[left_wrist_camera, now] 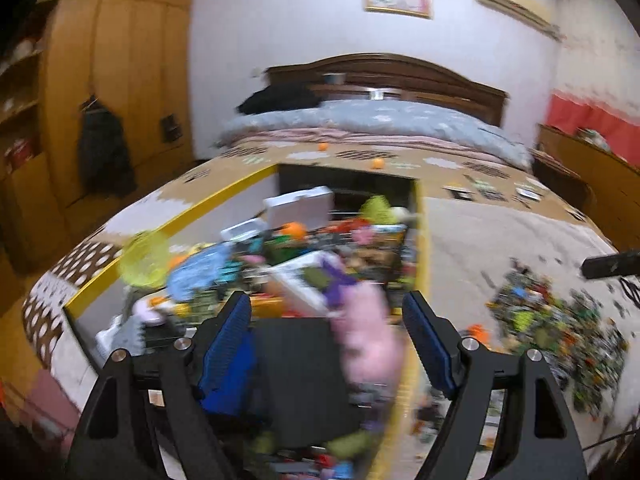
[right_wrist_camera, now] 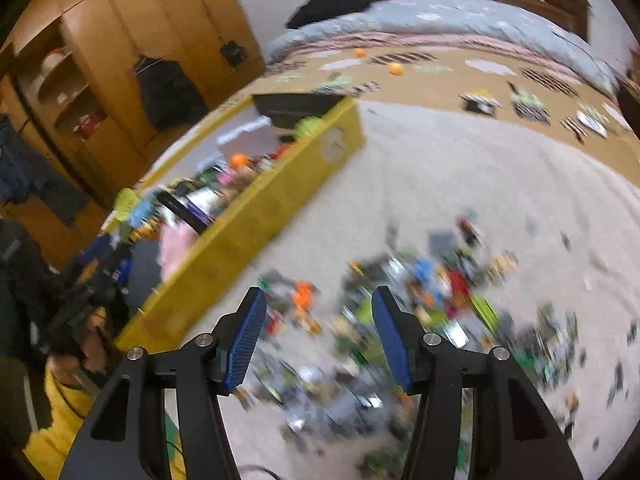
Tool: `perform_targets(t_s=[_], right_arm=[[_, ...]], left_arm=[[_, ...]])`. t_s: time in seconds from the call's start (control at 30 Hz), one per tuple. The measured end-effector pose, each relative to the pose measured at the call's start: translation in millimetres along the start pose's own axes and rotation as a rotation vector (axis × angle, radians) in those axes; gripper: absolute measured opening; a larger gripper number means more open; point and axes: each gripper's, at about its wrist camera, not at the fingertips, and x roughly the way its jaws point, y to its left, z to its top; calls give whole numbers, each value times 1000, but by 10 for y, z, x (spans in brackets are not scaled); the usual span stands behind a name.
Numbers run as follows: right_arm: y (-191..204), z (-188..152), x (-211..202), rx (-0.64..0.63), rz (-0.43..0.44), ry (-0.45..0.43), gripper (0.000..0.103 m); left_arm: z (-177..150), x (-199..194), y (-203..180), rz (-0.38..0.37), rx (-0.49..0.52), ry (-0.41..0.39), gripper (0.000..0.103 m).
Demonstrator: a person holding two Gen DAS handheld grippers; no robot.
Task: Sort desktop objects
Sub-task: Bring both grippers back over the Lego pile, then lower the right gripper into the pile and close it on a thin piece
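A yellow box (left_wrist_camera: 180,216) full of mixed toys sits on the left of a grey cloth. My left gripper (left_wrist_camera: 326,300) hangs over its near end with the jaws wide apart. In the gap, a pink fluffy toy (left_wrist_camera: 368,344) overlaps a black block (left_wrist_camera: 292,360); both look to lie in the box, free of the pads. The image is blurred. A heap of small colourful toys (right_wrist_camera: 420,300) lies on the cloth right of the box wall (right_wrist_camera: 248,232). My right gripper (right_wrist_camera: 319,292) hovers open above this heap, holding nothing. The left gripper (right_wrist_camera: 100,276) also shows at the box's near corner.
A yellow sleeve (right_wrist_camera: 60,400) and a hand (right_wrist_camera: 92,352) are at the lower left. Two orange balls (right_wrist_camera: 395,68) and several cards (right_wrist_camera: 528,104) lie on the tan mat beyond the cloth. A bed (left_wrist_camera: 372,124) and a wooden wardrobe (left_wrist_camera: 120,80) stand behind.
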Motion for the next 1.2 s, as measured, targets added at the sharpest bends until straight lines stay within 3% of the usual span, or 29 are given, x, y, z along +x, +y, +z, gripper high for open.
perform_targets(t_s=[0.2, 0.4, 0.67, 1.0, 1.07, 1.2], right_arm=[[-410, -568, -2, 70, -89, 4, 56], [-440, -964, 25, -33, -166, -80, 56], [-357, -870, 380, -240, -126, -49, 56], [-581, -725, 657, -409, -170, -35, 68], [-614, -686, 702, -411, -165, -24, 74], [-651, -591, 834, -380, -133, 5, 74]], left_arm=[[-7, -47, -551, -99, 69, 6, 79], [-155, -4, -1028, -207, 89, 34, 79], [-505, 237, -1403, -243, 94, 121, 79], [-814, 518, -1332, -212, 12, 226, 79], [-841, 547, -1322, -211, 6, 237, 79], [-866, 570, -1346, -210, 7, 249, 79]])
